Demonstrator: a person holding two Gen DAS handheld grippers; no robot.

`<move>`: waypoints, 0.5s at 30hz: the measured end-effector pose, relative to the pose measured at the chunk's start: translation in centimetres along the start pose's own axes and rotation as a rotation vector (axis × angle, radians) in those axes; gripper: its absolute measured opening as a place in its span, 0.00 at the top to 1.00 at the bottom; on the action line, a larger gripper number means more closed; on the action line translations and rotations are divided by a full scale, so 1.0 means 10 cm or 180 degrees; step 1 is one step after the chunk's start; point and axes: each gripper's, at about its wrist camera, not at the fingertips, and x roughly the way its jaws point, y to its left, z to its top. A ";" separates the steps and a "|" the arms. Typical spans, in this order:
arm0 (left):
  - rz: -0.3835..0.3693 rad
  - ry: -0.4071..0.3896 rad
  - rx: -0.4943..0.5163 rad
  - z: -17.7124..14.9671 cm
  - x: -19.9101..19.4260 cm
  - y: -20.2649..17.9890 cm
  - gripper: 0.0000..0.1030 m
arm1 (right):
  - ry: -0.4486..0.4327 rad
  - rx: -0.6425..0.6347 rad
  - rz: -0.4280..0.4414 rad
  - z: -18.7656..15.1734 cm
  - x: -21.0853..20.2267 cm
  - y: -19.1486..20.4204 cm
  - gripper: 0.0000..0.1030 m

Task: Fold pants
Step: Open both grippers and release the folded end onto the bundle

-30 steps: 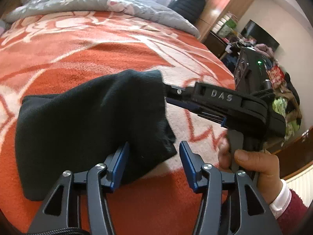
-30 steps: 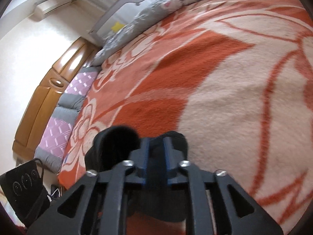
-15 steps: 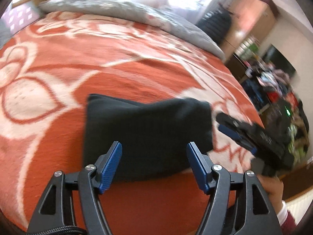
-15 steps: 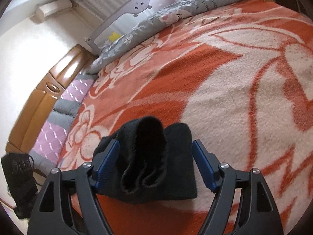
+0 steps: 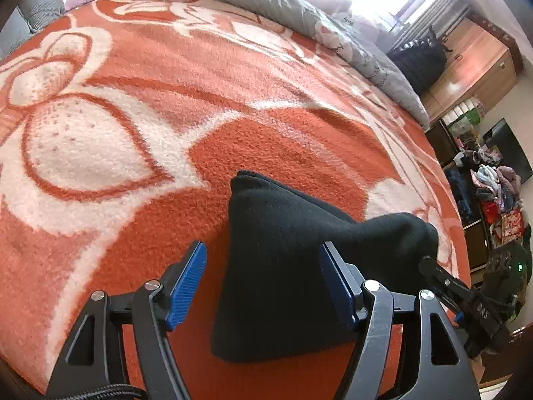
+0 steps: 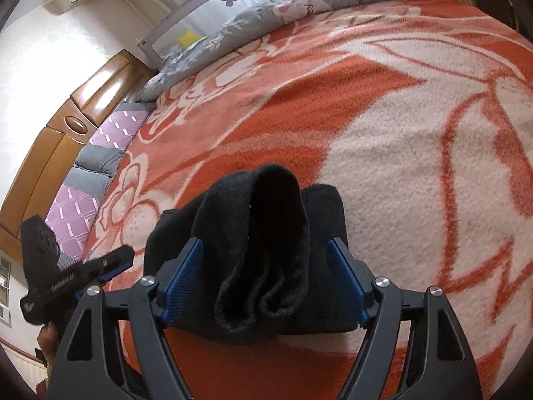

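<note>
Folded black pants (image 5: 299, 266) lie as a compact bundle on the orange-and-cream blanket (image 5: 166, 100), near its front edge, the layered open ends (image 6: 260, 250) facing the right side. Left gripper (image 5: 263, 286) and right gripper (image 6: 263, 276) each straddle the bundle, jaws apart, pads (image 5: 186, 283) clear of the cloth; presumably released so the fold settles. Grey quilt (image 5: 299, 10) lies well beyond the pants.

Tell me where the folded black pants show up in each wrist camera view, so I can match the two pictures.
Left wrist view: the black pants lie lower centre, running right.
Right wrist view: the black pants lie lower centre, with their layered end nearest the camera.
Shared landmark: the grey quilt along the bed's far edge.
</note>
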 end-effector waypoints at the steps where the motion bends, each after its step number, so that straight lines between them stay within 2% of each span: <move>1: 0.0014 0.0022 0.0013 0.02 0.04 0.00 0.32 | 0.0001 -0.0002 0.0006 0.00 0.01 0.01 0.25; 4: 0.0066 0.0101 0.0022 0.03 0.18 0.00 0.32 | 0.0012 -0.0027 0.0055 0.01 0.07 0.03 0.26; 5: 0.0071 0.0139 0.0016 0.04 0.23 0.01 0.32 | 0.0020 -0.0022 0.0053 0.01 0.09 0.03 0.32; 6: 0.0074 0.0170 0.0010 0.05 0.29 0.01 0.32 | 0.0059 -0.0008 0.0058 0.01 0.13 0.03 0.46; 7: 0.0098 0.0197 0.0013 0.05 0.33 0.01 0.32 | 0.0094 0.0013 0.0082 0.01 0.16 0.02 0.54; 8: 0.0119 0.0207 0.0024 0.06 0.36 -0.01 0.32 | 0.0111 0.0042 0.0131 0.00 0.18 0.01 0.68; 9: 0.0139 0.0211 0.0045 0.05 0.37 -0.03 0.33 | 0.0106 0.0068 0.0150 -0.01 0.17 0.00 0.77; 12: 0.0158 0.0199 0.0108 0.08 0.35 -0.10 0.34 | 0.0034 0.0102 0.0265 0.00 0.06 -0.02 0.84; 15: 0.0136 0.0164 0.0174 0.11 0.29 -0.20 0.34 | -0.0086 0.0150 0.0371 0.07 -0.10 -0.06 0.86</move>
